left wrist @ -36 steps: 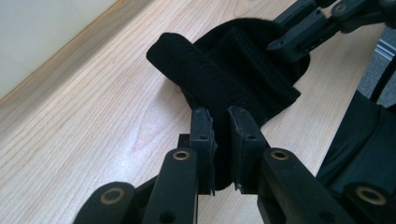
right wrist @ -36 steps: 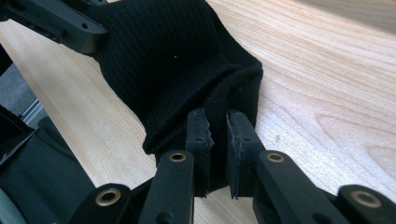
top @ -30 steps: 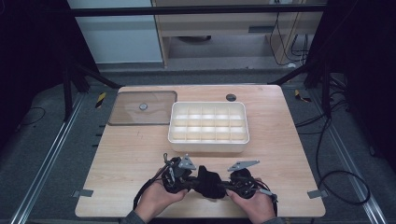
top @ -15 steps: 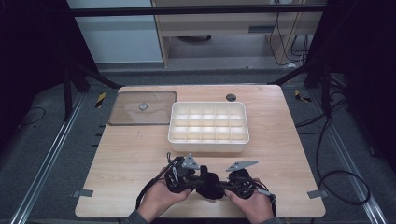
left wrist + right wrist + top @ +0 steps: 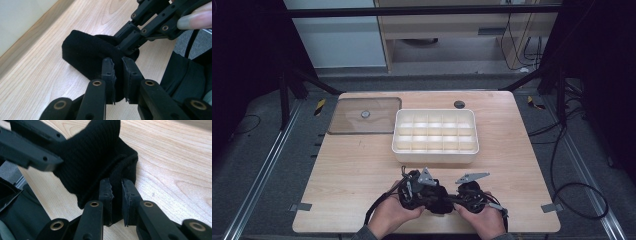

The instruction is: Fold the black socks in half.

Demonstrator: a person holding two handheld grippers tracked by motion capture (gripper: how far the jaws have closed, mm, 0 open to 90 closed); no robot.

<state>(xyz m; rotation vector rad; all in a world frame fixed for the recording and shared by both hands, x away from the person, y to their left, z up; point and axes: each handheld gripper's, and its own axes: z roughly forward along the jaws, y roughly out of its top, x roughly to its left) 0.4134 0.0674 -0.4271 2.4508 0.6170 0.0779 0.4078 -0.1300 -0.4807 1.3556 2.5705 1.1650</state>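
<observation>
Work in hand: two grippers share one black knitted cloth (image 5: 438,200), likely a sock or small sleeve, at the near edge of the surface (image 5: 362,180), about midway along it.
Left gripper (image 5: 118,62): jaws pressed together on a fold of the cloth, the fabric pinched between the pads; the thin fold explains why so little gap is left.
Right gripper (image 5: 115,183): likewise pinching a rim or fold of the same cloth, jaws nearly together.
Why both hold: gripping at two points close to each other lets the cloth be stretched, opened or turned; one grip alone would leave it hanging limp. This is a judgement.
Cloth: bunched between the two grippers, part of it resting on the wood, part lifted into a hump in the right gripper view.
Hands: the left hand (image 5: 393,216) and the right hand (image 5: 482,222) meet over the near edge, keeping the work close to the person.
Compartment box (image 5: 435,136): white, empty cells, at the middle of the surface, apart from the cloth.
Clear lid (image 5: 364,116): flat at the far left corner, beside the box, set off so that the cells stay open.
</observation>
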